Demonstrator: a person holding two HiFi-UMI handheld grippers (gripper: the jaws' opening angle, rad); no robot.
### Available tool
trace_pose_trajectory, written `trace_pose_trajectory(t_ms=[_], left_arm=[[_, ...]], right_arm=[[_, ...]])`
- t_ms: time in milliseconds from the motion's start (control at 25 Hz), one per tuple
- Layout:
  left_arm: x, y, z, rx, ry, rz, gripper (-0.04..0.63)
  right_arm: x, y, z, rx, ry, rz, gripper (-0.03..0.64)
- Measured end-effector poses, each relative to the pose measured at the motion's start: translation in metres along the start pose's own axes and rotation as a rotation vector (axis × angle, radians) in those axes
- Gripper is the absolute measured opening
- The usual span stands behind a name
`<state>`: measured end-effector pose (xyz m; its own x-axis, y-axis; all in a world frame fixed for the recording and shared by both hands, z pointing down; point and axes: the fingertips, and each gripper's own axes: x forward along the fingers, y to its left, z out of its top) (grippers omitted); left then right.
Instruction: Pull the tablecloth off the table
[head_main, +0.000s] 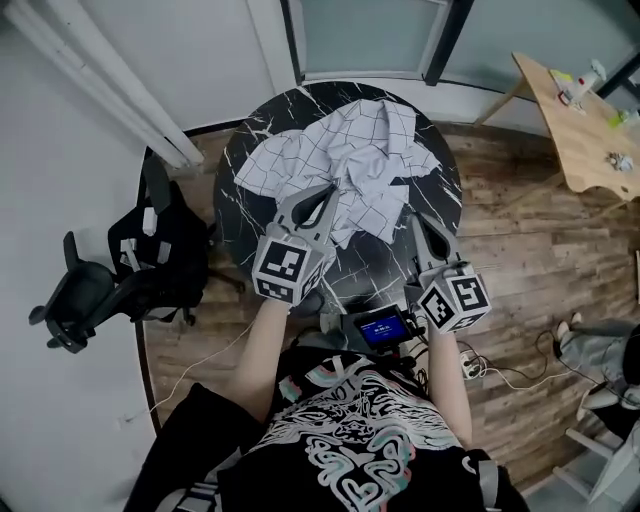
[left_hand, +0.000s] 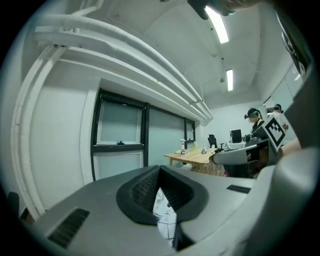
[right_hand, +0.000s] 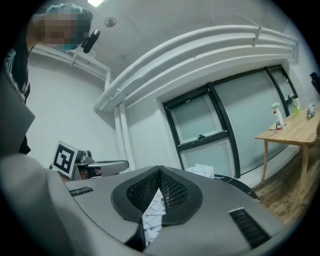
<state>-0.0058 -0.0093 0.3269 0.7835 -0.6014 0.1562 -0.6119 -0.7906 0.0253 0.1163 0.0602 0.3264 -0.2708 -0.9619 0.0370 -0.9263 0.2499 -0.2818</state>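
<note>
Room: wood floor (head_main: 530, 250), pale walls, and a round black table (head_main: 447, 175) with white veins.
Shirt: black with white and teal swirls, nearest to the camera.
Arms: two bare forearms (head_main: 262, 350) reach out from the body side by side. They go toward the near edge of the table.
Small screen (head_main: 383, 328): sits low between the two grippers and glows blue. Its words are too small to read.
Marks: each gripper has a cube (head_main: 290, 266) with black and white square markers. No words show on them.
Left gripper (head_main: 326, 192): points away from the person, tipped a little toward the right gripper. Its ribbed black pads (left_hand: 145, 192) are pinched tight on a fold of cloth.
Right gripper (head_main: 412, 220): points away too, leaning toward the left gripper. Its jaws are squeezed together on another fold.
Tablecloth (head_main: 340, 150): white with thin dark grid lines. It is bunched in a heap on the table just ahead of both grippers, with its near folds caught in the jaws.
Chair (head_main: 120, 280): black, on the floor out to the left of the left gripper.
Wooden desk (head_main: 580, 130): far off past the right gripper, with small things on top.
</note>
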Motion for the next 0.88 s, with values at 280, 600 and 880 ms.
trace_pose_trajectory(t_ms=[280, 600, 880], left_arm=[[-0.024, -0.015, 0.006, -0.056, -0.009, 0.014, 0.008], [-0.038, -0.025, 0.026, -0.007, -0.059, 0.095, 0.008], [-0.049, -0.039, 0.036, -0.001, -0.082, 0.106, 0.008]], right_arm=[[-0.024, 0.01, 0.003, -0.08, 0.014, -0.022, 0.006], [-0.036, 0.007, 0.014, -0.118, 0.018, 0.027, 0.005], [-0.056, -0.01, 0.022, -0.143, 0.033, 0.052, 0.005]])
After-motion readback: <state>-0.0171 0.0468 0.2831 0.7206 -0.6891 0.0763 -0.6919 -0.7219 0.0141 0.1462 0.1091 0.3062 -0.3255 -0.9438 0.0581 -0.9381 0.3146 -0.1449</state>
